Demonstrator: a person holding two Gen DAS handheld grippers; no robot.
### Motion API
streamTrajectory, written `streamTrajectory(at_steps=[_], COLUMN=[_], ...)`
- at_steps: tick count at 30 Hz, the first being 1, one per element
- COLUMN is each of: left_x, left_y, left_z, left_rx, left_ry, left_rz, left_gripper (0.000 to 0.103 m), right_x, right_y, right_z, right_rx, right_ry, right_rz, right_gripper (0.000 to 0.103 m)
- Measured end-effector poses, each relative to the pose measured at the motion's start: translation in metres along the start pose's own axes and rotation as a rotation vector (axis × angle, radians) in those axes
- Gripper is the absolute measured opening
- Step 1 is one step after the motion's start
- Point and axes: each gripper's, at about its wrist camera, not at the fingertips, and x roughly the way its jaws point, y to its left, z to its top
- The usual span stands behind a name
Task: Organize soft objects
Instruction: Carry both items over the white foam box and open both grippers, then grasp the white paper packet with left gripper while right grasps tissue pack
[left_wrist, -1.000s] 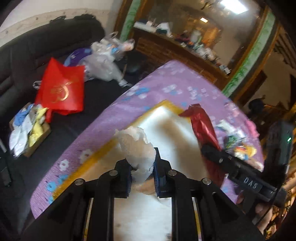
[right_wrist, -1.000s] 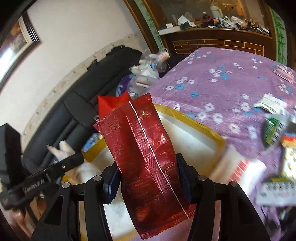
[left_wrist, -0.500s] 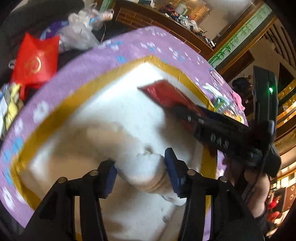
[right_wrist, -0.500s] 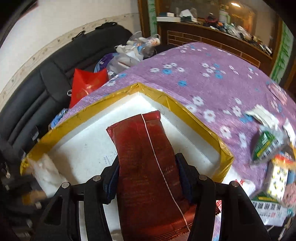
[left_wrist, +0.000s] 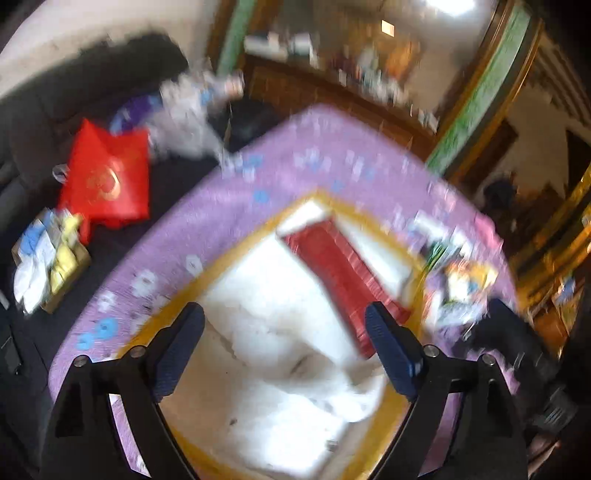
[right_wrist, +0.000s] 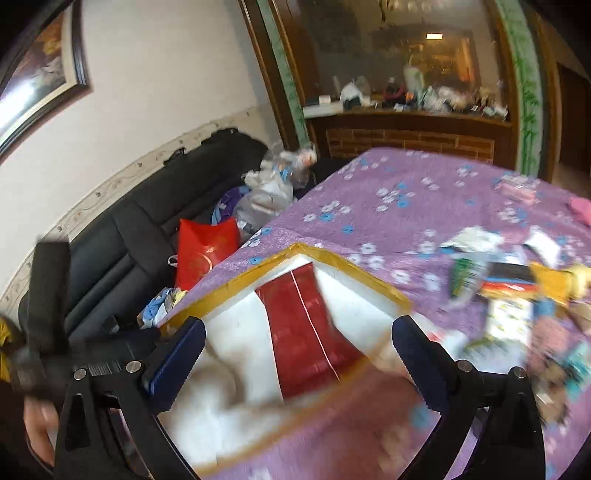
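Observation:
A white foam box with a yellow-taped rim sits on the purple flowered cloth. Inside it lie a red foil packet and a white soft lump. My left gripper hovers over the box with its jaws opening wide; the lump lies loose below them, touching neither pad. My right gripper is also opening, drawn back from the red packet, with nothing between its fingers. The left tool shows as a dark blur at the left of the right wrist view.
Several bright snack packets are scattered on the cloth right of the box. A black sofa beside the table holds a red bag, plastic bags and a tray of cloths. A brick-fronted counter stands behind.
Both grippers carried their items down into the box, then let go and drew back upward. The red packet and the white lump now lie inside the box.

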Motion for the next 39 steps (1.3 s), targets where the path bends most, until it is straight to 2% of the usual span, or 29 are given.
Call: streamTrajectory(at_steps=[2,4,6,10,11,13,15,18,20,26,30,32,35,39], left_x=[-0.021,-0.03,-0.038,-0.047,-0.048,-0.047,-0.038,-0.008,0.005,0.06,0.079,0.083,0.097,0.12], left_y=[-0.01,-0.025,-0.053,-0.108,-0.123,-0.141,-0.159,-0.178,-0.184,-0.21,-0.221,-0.229,-0.236,-0.234], left_z=[-0.011,-0.027,-0.049,-0.073,-0.078,-0.085,-0.089,-0.083,-0.08,-0.059,-0.038,-0.026,-0.018,-0.022], left_rx=[-0.029,-0.015,0.037,0.167,0.199,0.241,0.281,0.344,0.348,0.388,0.379,0.375,0.378,0.343], left_ry=[-0.056,-0.039,-0.024,-0.053,-0.058,-0.043,-0.001,0.099,0.102,0.131,0.155,0.15,0.17,0.261], left_rz=[0.044,-0.001,-0.055,-0.1,-0.101,-0.132,-0.171,-0.158,-0.156,-0.174,-0.199,-0.187,-0.19,-0.216], left_gripper=[0.089,0.089,0.089,0.089,0.089,0.089,0.089,0.089,0.089,0.089,0.089,0.089,0.089,0.089], right_x=[-0.036,-0.061,-0.088,-0.139,-0.15,-0.164,-0.161,-0.152,-0.143,-0.115,-0.108,-0.1,-0.08,-0.068], right_y=[-0.008,-0.018,-0.034,-0.067,-0.079,-0.105,-0.127,-0.169,-0.193,-0.259,-0.307,-0.329,-0.363,-0.388], right_z=[-0.021,-0.042,-0.061,-0.086,-0.094,-0.106,-0.112,-0.111,-0.106,-0.079,-0.045,-0.033,-0.016,-0.018], right_rx=[0.024,0.044,0.085,0.169,0.208,0.299,0.362,0.444,0.45,0.533,0.59,0.623,0.641,0.67], right_ry=[-0.02,-0.029,-0.046,-0.099,-0.125,-0.121,-0.094,-0.056,-0.029,0.045,0.063,0.075,0.097,0.072], right_rz=[0.025,0.048,0.048,0.123,0.122,0.177,0.182,0.128,0.085,0.07,-0.064,-0.105,-0.113,-0.103], right_gripper=[0.103,0.102,0.101,0.097,0.097,0.1,0.1,0.098,0.096,0.095,0.095,0.097,0.096,0.095])
